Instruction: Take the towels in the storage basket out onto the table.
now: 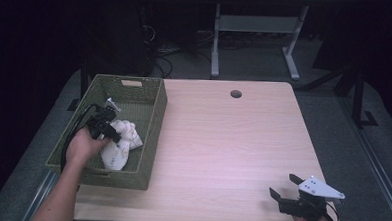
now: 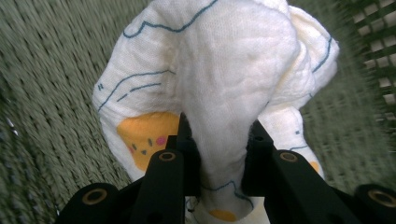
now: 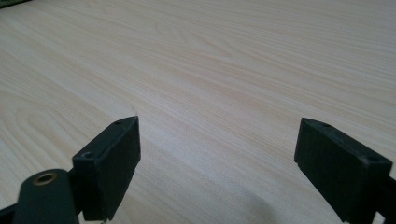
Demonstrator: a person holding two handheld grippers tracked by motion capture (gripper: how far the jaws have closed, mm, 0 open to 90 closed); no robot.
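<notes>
Left gripper view puts the white printed cloth [image 2: 219,84] bunched between the left gripper [image 2: 219,154] and its jaws, pinched on a single fold. It lies inside the green basket [image 1: 154,113] at the table [image 1: 232,142] near-left corner. A thin pinch could slip — or the cloth may snag the weave and drag the basket. The right gripper [image 1: 286,187] rests near the front-right edge, jaws wide apart, empty.

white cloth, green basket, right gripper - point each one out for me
white cloth [image 2: 224,79], left gripper view, on the bunched fold above the jaws
green basket [image 1: 156,111], high view, on its right wall
right gripper [image 1: 285,187], high view, midway between its open fingertips
</notes>
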